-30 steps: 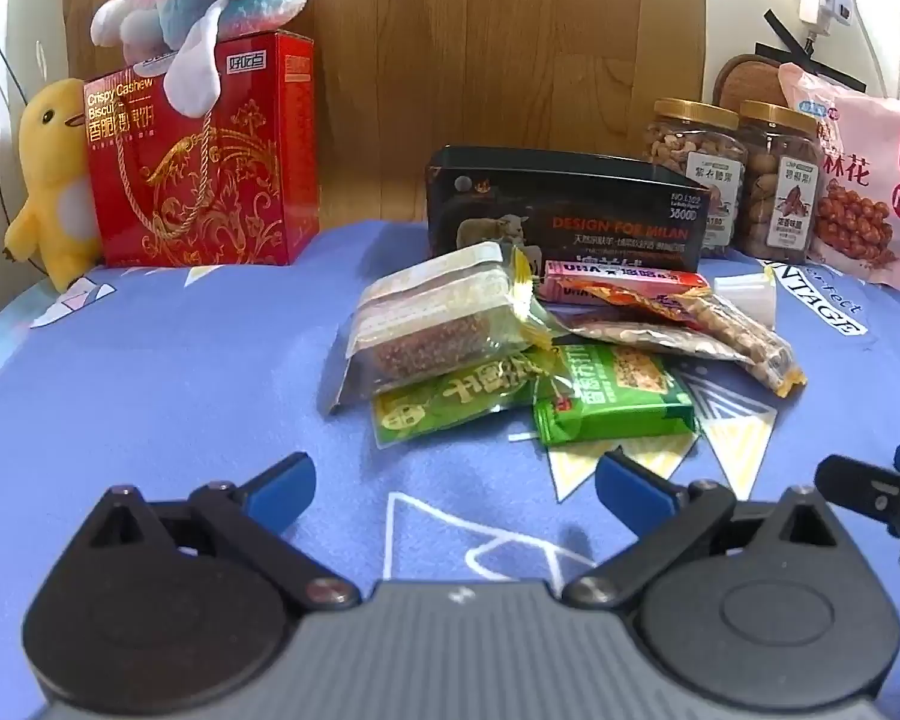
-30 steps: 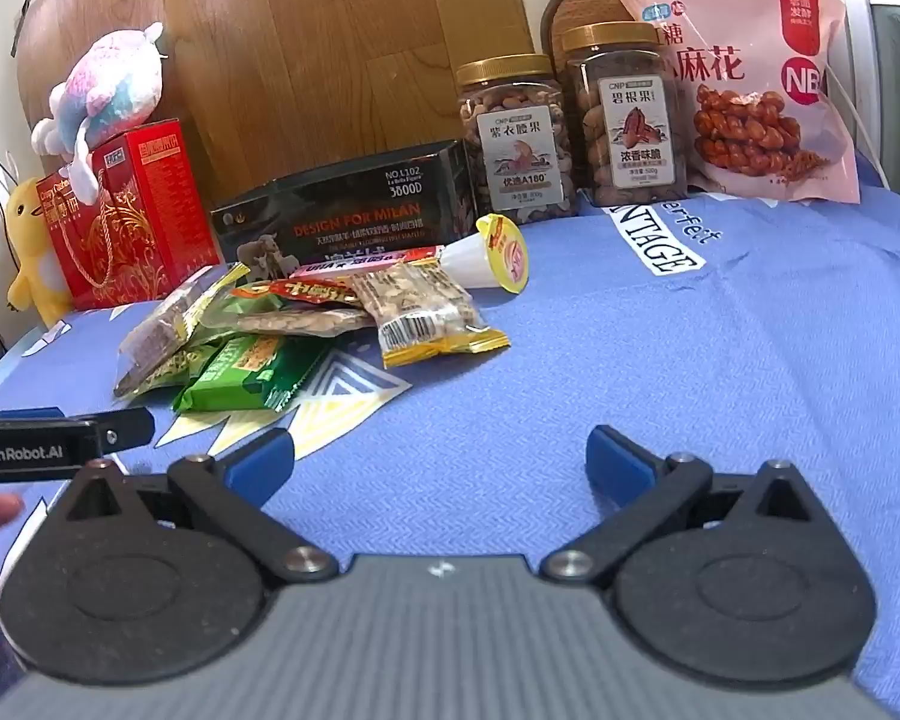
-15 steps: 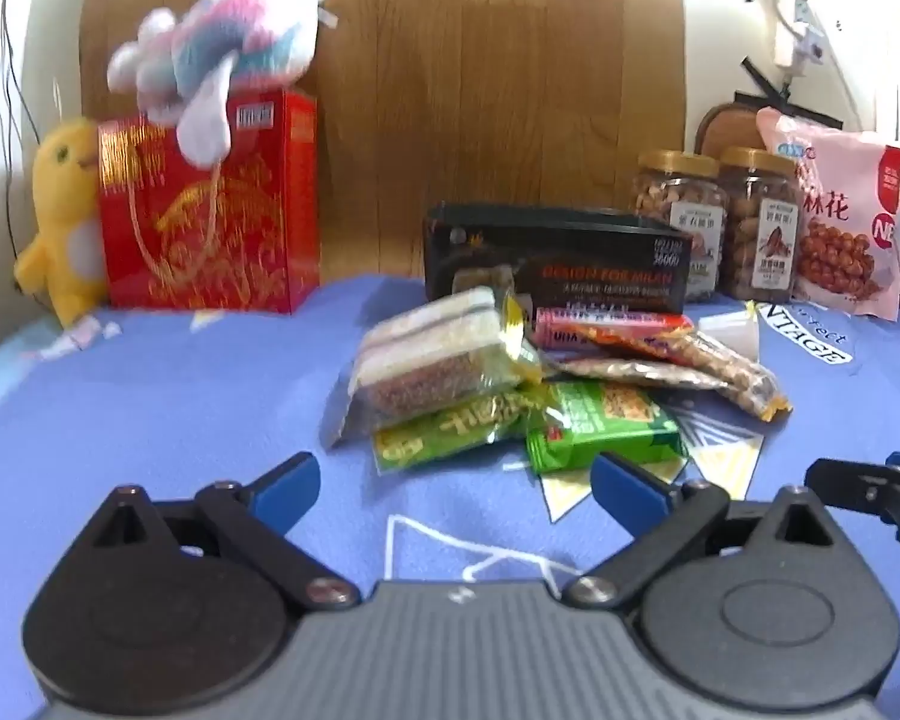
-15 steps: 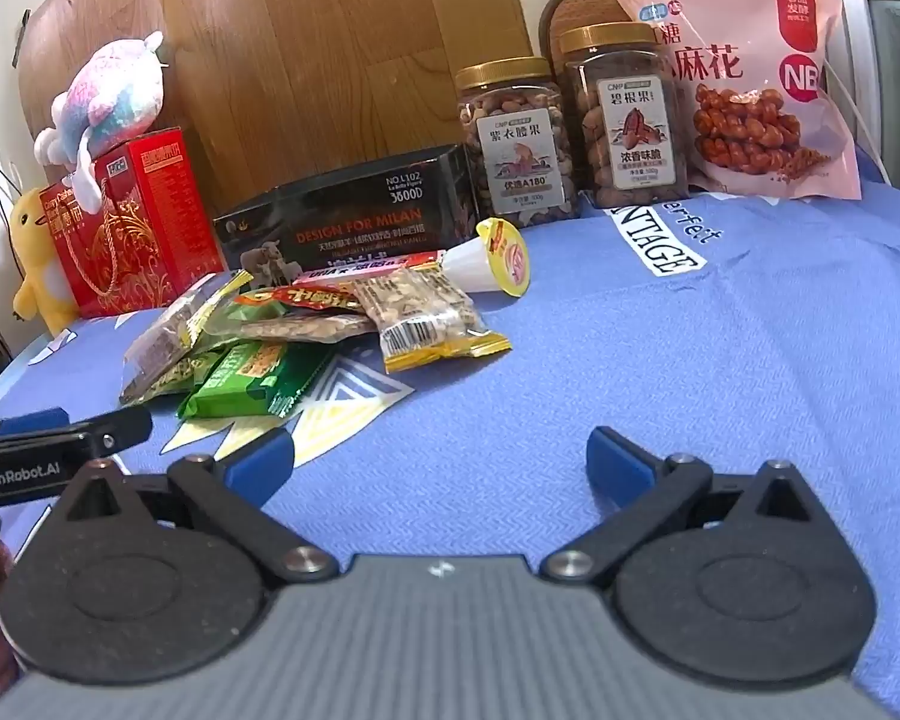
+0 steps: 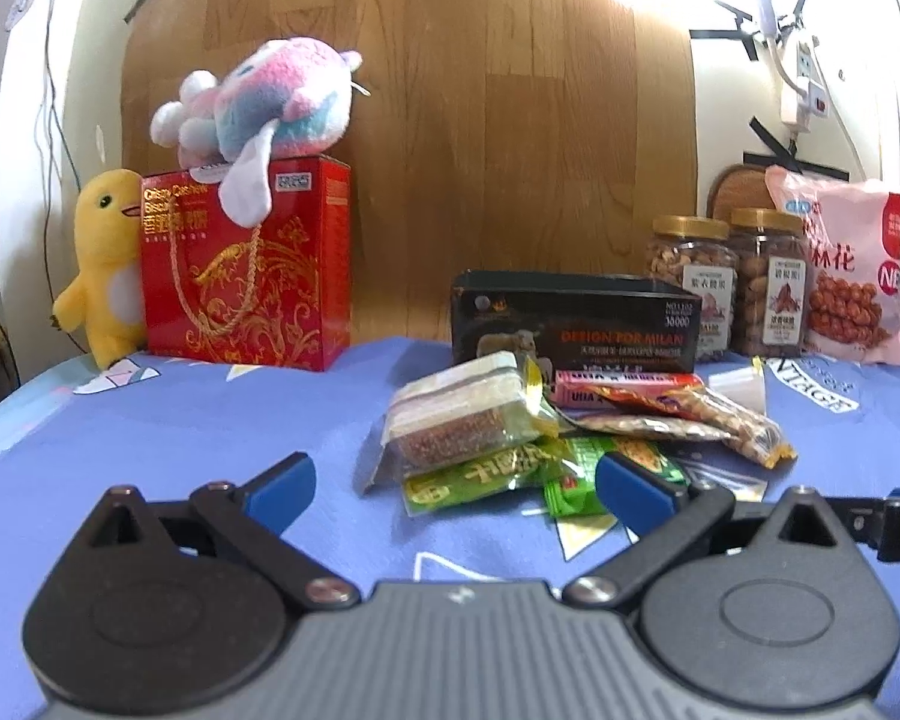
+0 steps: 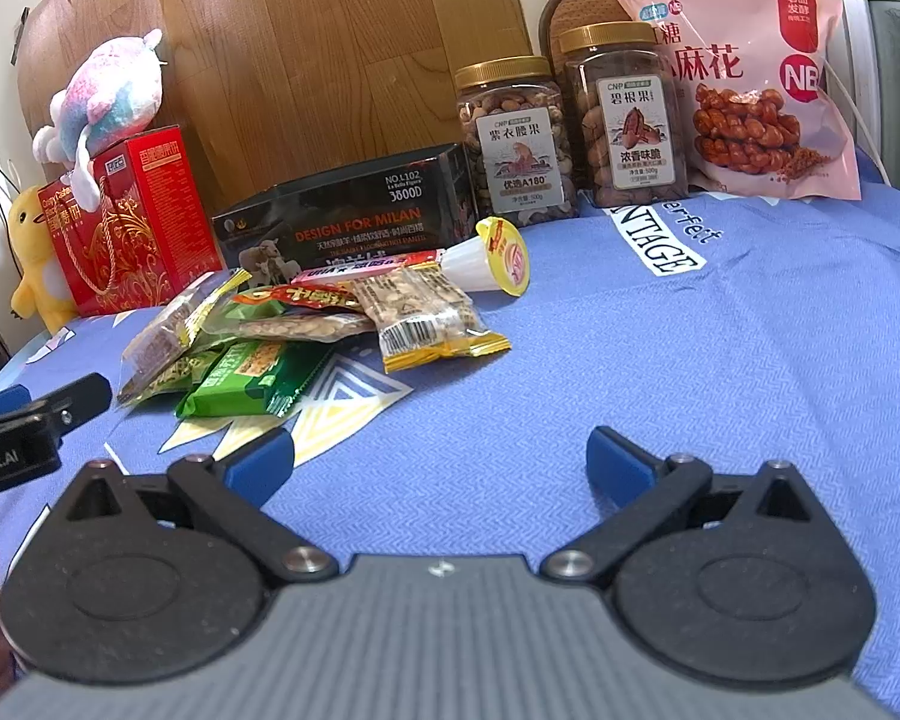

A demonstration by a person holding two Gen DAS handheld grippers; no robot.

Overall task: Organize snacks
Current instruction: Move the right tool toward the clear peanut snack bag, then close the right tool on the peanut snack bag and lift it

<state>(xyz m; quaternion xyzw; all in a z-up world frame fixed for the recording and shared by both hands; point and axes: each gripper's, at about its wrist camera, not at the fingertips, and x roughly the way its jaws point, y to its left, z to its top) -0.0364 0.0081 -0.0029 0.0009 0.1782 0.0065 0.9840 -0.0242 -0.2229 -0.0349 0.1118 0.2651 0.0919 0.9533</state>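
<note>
A pile of small snack packets lies on the blue cloth in front of an open black box (image 5: 576,318) (image 6: 342,222). It holds a clear cracker pack (image 5: 462,414), green packets (image 5: 486,474) (image 6: 246,378), a nut packet (image 5: 726,426) (image 6: 426,312), a pink bar (image 5: 624,387) and a jelly cup (image 6: 492,255). My left gripper (image 5: 453,483) is open and empty, low, just short of the pile. My right gripper (image 6: 441,462) is open and empty over bare cloth, right of the pile.
A red gift box (image 5: 246,264) with a plush toy (image 5: 258,114) on top and a yellow duck (image 5: 105,258) stand back left. Two nut jars (image 6: 516,138) (image 6: 630,120) and a pink snack bag (image 6: 744,72) stand back right against a wooden board.
The left gripper has dropped and tilted up, so the pile sits lower and closer between its fingers. The right gripper has edged slightly forward. Both stay open.
</note>
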